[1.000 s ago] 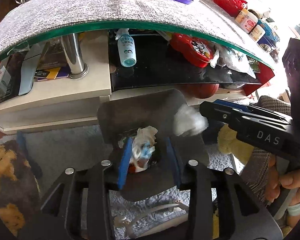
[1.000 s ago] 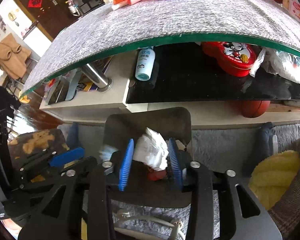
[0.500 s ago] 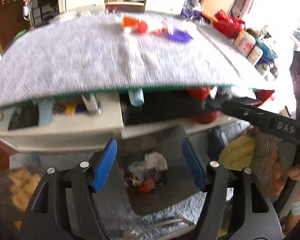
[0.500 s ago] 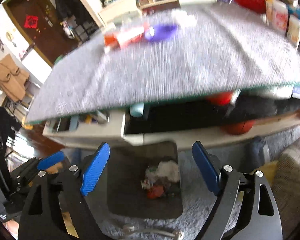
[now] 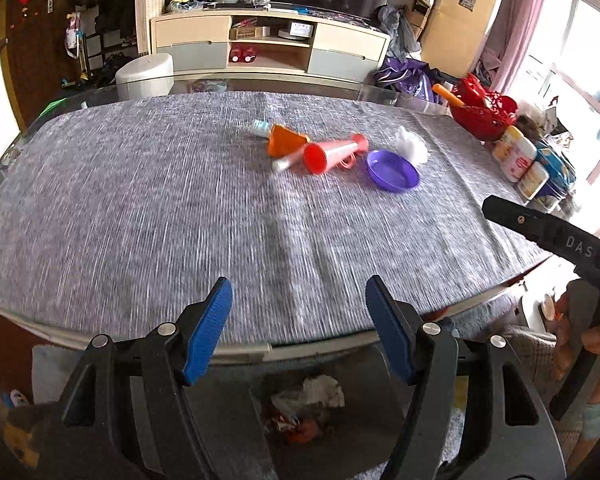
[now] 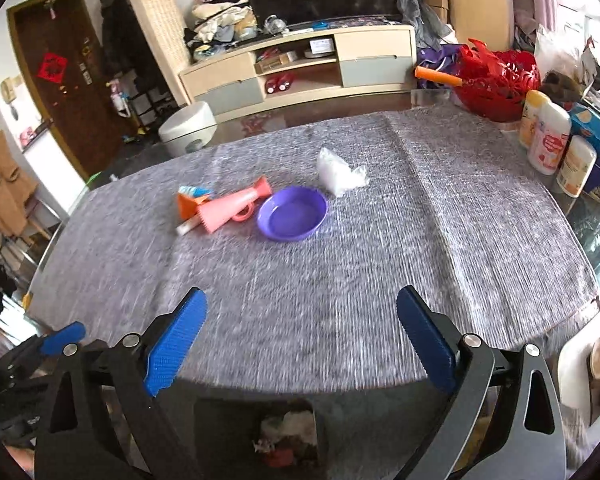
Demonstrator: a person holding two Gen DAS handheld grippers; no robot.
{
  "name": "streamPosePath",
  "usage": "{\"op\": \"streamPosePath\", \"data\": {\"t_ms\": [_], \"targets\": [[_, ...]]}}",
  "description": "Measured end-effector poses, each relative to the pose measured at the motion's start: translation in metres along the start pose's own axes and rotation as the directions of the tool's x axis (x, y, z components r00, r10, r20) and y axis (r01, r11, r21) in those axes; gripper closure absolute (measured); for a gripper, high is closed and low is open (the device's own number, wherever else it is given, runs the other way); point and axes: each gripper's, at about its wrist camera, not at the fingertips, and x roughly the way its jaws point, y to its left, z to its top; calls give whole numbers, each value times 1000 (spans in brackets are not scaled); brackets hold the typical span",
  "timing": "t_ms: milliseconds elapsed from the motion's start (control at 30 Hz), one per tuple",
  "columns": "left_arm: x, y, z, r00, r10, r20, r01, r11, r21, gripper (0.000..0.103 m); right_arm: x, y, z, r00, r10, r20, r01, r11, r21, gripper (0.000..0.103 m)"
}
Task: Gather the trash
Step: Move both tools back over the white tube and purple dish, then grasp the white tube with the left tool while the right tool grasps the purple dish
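A dark bin (image 5: 352,376) on the floor below the table edge holds crumpled white tissue (image 5: 320,394) and red scraps; it also shows in the right wrist view (image 6: 220,420). On the grey table cloth (image 5: 180,208) a crumpled white tissue (image 5: 412,146) (image 6: 340,172) lies beside a purple dish (image 5: 392,170) (image 6: 293,213). My left gripper (image 5: 300,328) is open and empty above the near table edge. My right gripper (image 6: 300,340) is open and empty, also above the near edge.
A pink toy horn (image 6: 236,206), an orange piece (image 5: 284,142) and a small tube lie left of the dish. A red basket (image 6: 496,80) and several bottles (image 6: 548,140) stand at the table's right side. A TV cabinet (image 5: 268,46) is behind.
Both grippers let go of their tissue wads over the bin, opened wide and rose from below the table edge to above the table top.
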Motion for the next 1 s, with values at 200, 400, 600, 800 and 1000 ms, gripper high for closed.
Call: {"op": "streamPosePath", "data": {"t_ms": [200,400,600,800,1000], "targets": [[36,11,29,1000,0,-28,0,1000,-4,38,45,5,8,998,-11,-55,10,1000,-8,7],[76,26,51,998,-7,-68,5,1000,-31,38,90,18,16,995,-53,-90,47,997,-64,7],[113,32,65,994,-35,-100,33,999,-19,38,114,18,22,994,-69,-80,64,996,-63,8],[132,31,81,995,-63,-76,64,998,20,53,124,15,33,996,-80,-42,77,994,-71,17],[145,18,93,995,-84,-60,88,992,85,57,129,18,40,997,-77,-26,75,995,-70,23]]}}
